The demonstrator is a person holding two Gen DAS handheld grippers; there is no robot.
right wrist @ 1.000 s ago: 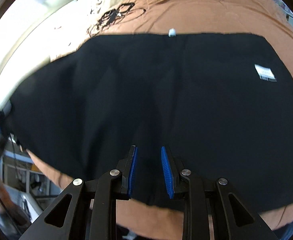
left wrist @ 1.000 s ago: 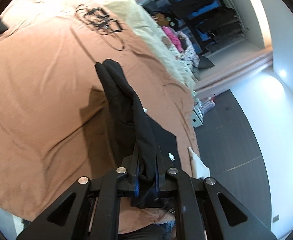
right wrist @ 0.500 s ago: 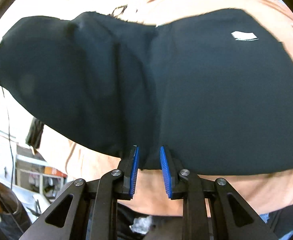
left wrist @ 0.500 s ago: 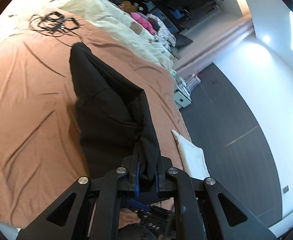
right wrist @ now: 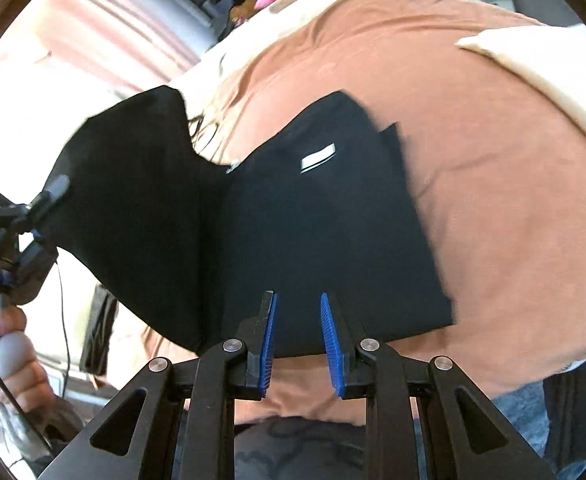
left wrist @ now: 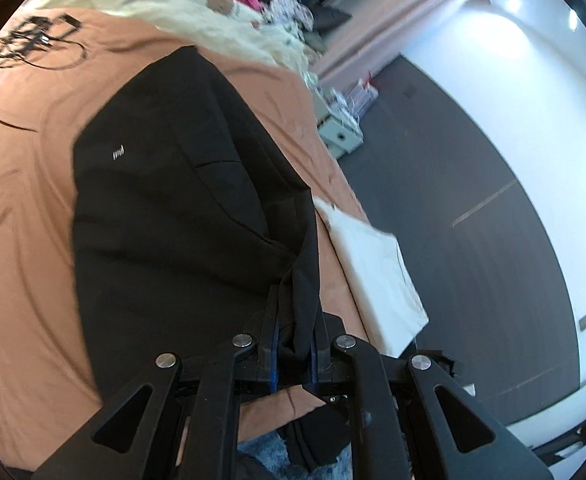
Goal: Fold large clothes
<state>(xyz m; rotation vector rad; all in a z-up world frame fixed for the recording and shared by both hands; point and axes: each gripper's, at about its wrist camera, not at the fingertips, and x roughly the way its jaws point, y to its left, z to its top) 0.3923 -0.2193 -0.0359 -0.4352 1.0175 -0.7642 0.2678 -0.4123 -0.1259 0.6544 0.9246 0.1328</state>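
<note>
The black garment [left wrist: 165, 208] lies on the brown bedsheet [left wrist: 17, 240], partly lifted at one corner. The left gripper [left wrist: 294, 344] pinches that corner tight (cloth bunched between its blue pads). The right gripper [right wrist: 298, 336] has a narrow gap, and I cannot tell whether it grips the garment's edge.

- The bed [left wrist: 25, 216] is spread with a rust-brown cover, creased in long folds, ahead of and below both pairs of jaws.
- A black garment [left wrist: 165, 216] lies partly on the cover, directly ahead of the jaws.
- A tangle of black cables [left wrist: 33, 40] rests on the cover, far ahead of the left jaws.
- Cream bedding [left wrist: 213, 20] lies beyond the garment.
- A white folded cloth [left wrist: 377, 272] sits at the bed's edge, just right of the left jaws.
</note>
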